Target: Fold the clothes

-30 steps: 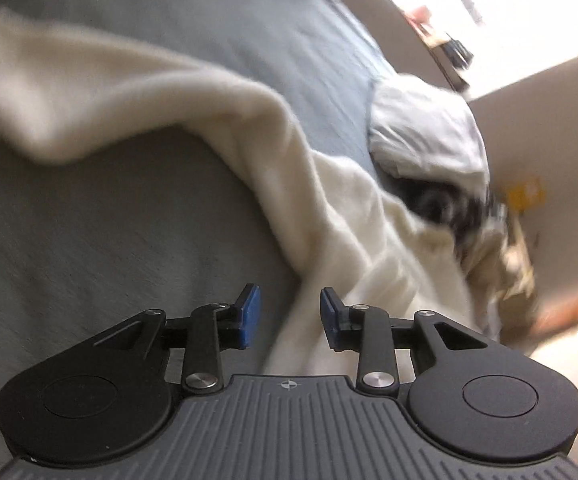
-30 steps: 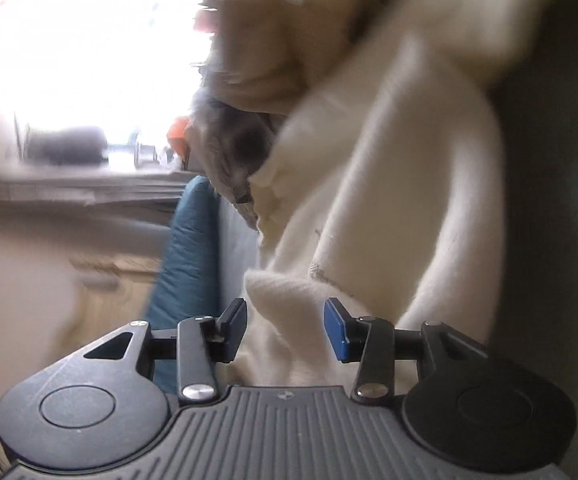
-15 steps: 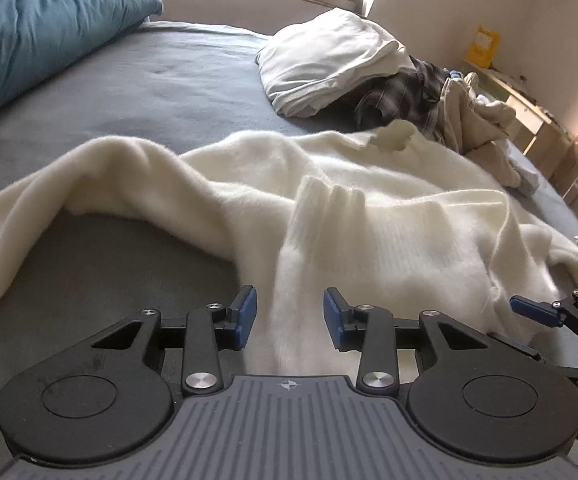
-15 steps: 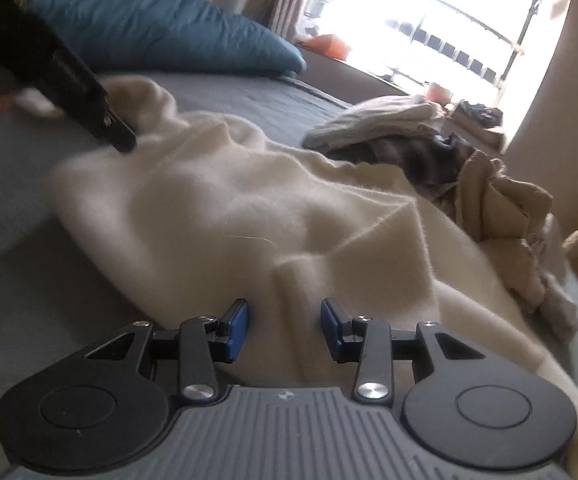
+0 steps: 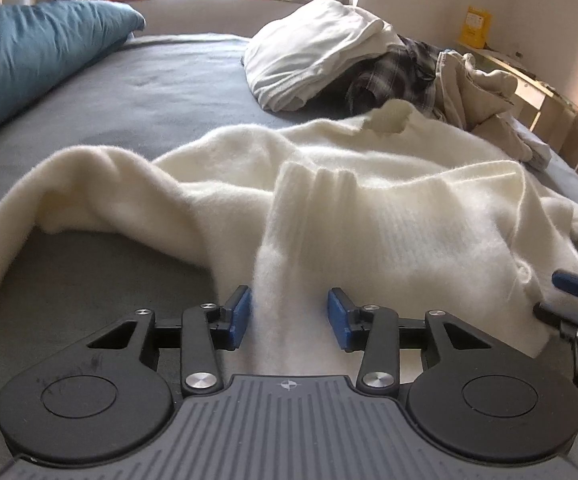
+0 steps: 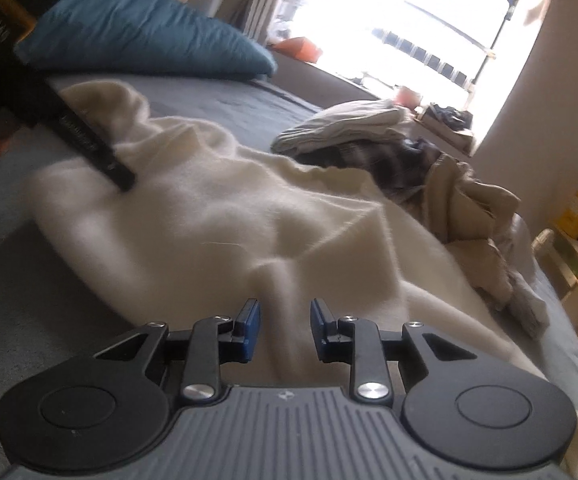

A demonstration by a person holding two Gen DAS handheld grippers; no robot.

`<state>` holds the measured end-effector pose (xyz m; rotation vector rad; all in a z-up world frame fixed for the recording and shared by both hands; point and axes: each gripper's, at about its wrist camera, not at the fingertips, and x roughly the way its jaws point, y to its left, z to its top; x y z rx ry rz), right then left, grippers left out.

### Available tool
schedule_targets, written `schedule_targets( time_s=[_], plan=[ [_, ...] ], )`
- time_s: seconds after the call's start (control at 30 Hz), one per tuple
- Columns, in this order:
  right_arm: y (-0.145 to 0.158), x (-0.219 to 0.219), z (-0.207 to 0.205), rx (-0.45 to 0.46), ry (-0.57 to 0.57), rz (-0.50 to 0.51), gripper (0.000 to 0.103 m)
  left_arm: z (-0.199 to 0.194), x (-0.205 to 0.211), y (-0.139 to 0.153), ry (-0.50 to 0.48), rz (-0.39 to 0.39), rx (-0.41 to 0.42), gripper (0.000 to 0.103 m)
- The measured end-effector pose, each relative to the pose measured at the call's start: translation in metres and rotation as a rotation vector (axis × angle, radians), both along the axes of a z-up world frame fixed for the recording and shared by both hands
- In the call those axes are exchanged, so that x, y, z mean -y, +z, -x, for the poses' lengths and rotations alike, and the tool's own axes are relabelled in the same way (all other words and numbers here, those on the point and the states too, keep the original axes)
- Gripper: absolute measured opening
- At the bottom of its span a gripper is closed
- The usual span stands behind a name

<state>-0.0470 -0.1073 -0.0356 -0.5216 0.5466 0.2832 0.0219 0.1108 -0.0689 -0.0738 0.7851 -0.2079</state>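
A cream knitted sweater [image 5: 389, 208] lies rumpled across the grey bed [image 5: 149, 92], one sleeve trailing off to the left. My left gripper [image 5: 289, 314] sits low at the sweater's near edge. Its jaws are opening, and a ridge of the knit runs between the blue pads [image 5: 240, 312] without being pinched. In the right wrist view my right gripper [image 6: 285, 328] is closing over a raised fold of the same sweater [image 6: 229, 216]; its pads are still apart from the cloth. The left gripper [image 6: 89, 140] shows there at upper left, tips on the sweater. The right gripper [image 5: 577, 292] pokes in at the left view's right edge.
A teal pillow [image 5: 29, 52] lies at the back left. Behind the sweater sit a white folded bundle [image 5: 313, 52], a dark plaid garment [image 5: 393, 80] and crumpled beige clothes [image 5: 477, 88]. A bright window [image 6: 401, 20] and low shelving [image 6: 577, 264] stand beyond the bed's right side.
Both views have rolled from tilted and blurred to level and steady. The left jaws have widened around the knit ridge, while the right jaws have narrowed over a fold.
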Motion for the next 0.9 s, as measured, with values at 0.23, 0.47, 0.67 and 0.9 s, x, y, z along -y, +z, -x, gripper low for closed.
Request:
schedule_targets(
  time_s=[0.23,0.47,0.67,0.9],
  plan=[
    [0.011,0.026,-0.014,0.040,-0.152,-0.011,0.009,-0.002,0.001,-0.001,0.028,-0.006,0.004,0.043],
    [0.010,0.025,-0.007,-0.017,-0.107,-0.110,0.011,-0.004,0.004,0.001,0.049,-0.016,0.019,0.038],
    [0.006,0.004,0.004,0.002,-0.025,-0.097,0.022,-0.005,0.001,0.001,0.078,-0.004,0.009,0.035],
    [-0.002,0.014,-0.004,0.001,-0.097,-0.033,0.022,-0.005,0.003,0.000,0.086,-0.006,0.013,0.035]
  ],
)
